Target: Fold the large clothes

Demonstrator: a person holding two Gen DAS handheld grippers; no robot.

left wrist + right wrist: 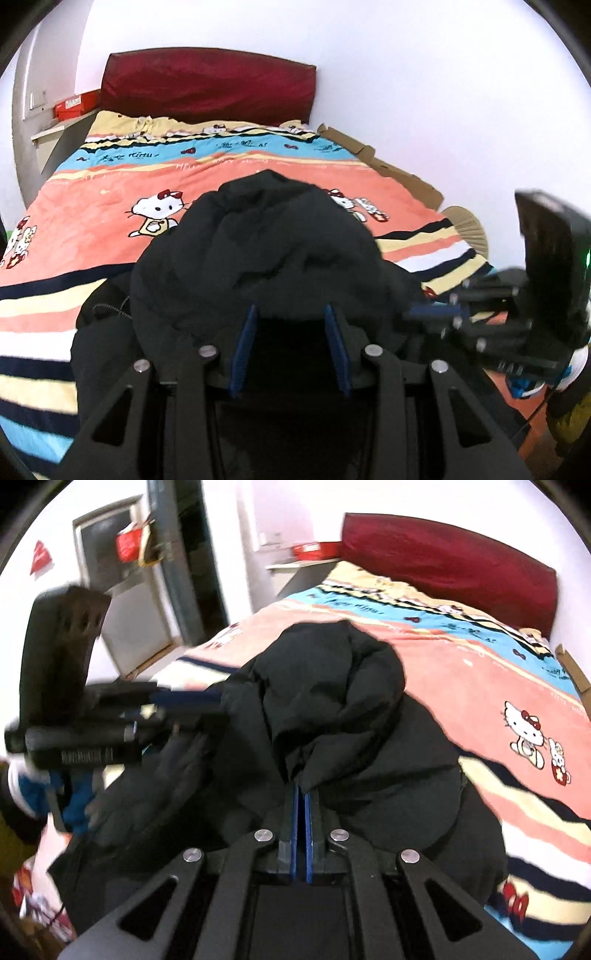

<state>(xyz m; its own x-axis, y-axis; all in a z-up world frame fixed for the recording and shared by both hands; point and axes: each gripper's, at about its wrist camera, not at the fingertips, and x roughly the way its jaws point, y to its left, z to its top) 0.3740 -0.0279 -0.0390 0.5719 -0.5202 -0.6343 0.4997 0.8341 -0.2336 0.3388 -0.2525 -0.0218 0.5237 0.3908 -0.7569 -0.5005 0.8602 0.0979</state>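
A black padded jacket (258,251) lies bunched on the near end of a bed, and shows in the right wrist view (340,709) too. My left gripper (291,314) has its blue pads wide apart, with the jacket's edge draped over the tips. My right gripper (304,794) has its pads pressed together on a fold of the jacket. In the left wrist view the right gripper (436,314) reaches into the jacket's right side. In the right wrist view the left gripper (207,701) reaches into the jacket from the left.
The bed carries a striped Hello Kitty cover (110,206) and a dark red headboard cushion (207,85). Cardboard (399,173) lines the bed's right side by the wall. A red box (70,107) sits on a shelf at the left. A door and hanging red bag (129,546) stand beyond.
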